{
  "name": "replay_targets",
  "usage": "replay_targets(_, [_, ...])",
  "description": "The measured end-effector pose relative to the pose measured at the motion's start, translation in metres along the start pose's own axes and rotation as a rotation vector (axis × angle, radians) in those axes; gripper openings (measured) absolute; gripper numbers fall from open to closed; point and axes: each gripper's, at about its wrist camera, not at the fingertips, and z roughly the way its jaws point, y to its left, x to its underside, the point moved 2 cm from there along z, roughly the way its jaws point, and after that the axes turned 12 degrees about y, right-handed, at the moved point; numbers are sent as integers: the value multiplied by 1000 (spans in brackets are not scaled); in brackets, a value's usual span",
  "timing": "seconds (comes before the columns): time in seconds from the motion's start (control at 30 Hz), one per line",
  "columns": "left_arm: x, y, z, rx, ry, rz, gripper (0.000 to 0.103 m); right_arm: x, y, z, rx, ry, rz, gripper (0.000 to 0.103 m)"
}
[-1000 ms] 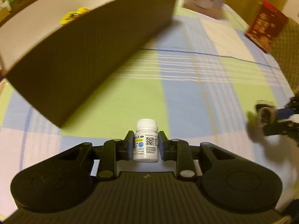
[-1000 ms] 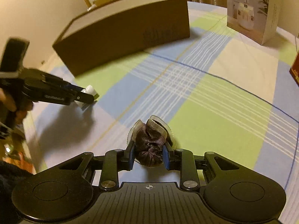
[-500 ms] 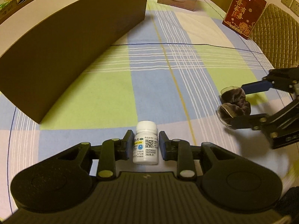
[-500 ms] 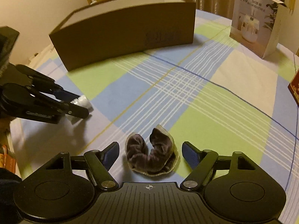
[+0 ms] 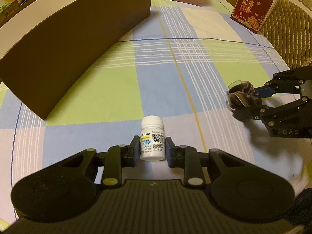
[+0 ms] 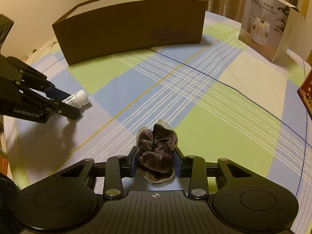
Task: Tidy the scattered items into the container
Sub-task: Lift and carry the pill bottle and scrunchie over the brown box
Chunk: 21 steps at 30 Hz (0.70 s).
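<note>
1. Progress: both items are grabbed but nothing from this pair is in the brown cardboard box (image 6: 128, 29) yet, and from here I can't see whether anything is inside it. So I'd call it the pick-up stage done, with carry and drop left.
2. Left gripper (image 5: 152, 148) is clamped narrow on the white pill bottle (image 5: 152, 138). The bottle stands upright between the pads, down by the checked tablecloth (image 5: 159, 81), well short of the box. Can't tell if it's lifted off the cloth or just resting.
3. Right gripper (image 6: 155, 160) has just closed its jaws in on the dark velvet scrunchie (image 6: 156, 150), and it's now squeezed between the pads, bunched up with a pale trim poking out. It sits low over the cloth, well apart from the box.
4. Left to do, I reckon: move both hands over the box rim and let go.
5. Readable stuff: the bottle has a QR code and date-like digits, something like "2028.01". The white carton (image 6: 267, 27) at the back says "J10" and "HUMIDIFIER". The left gripper shows "GenRobot.AI" in the right wrist view, the right one "DAS". The red box (image 5: 251, 5) has gold Chinese characters I can't read reliably.
</note>
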Motion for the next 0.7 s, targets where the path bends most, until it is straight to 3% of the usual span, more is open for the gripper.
replay_targets(0.27, [9,-4,-8,9,-4,11,22,5,4,-12,-56,5,33,34])
replay_targets(0.7, [13,6,-71,91,-116,24,22,-17,8,-54,-173,-76,88,34])
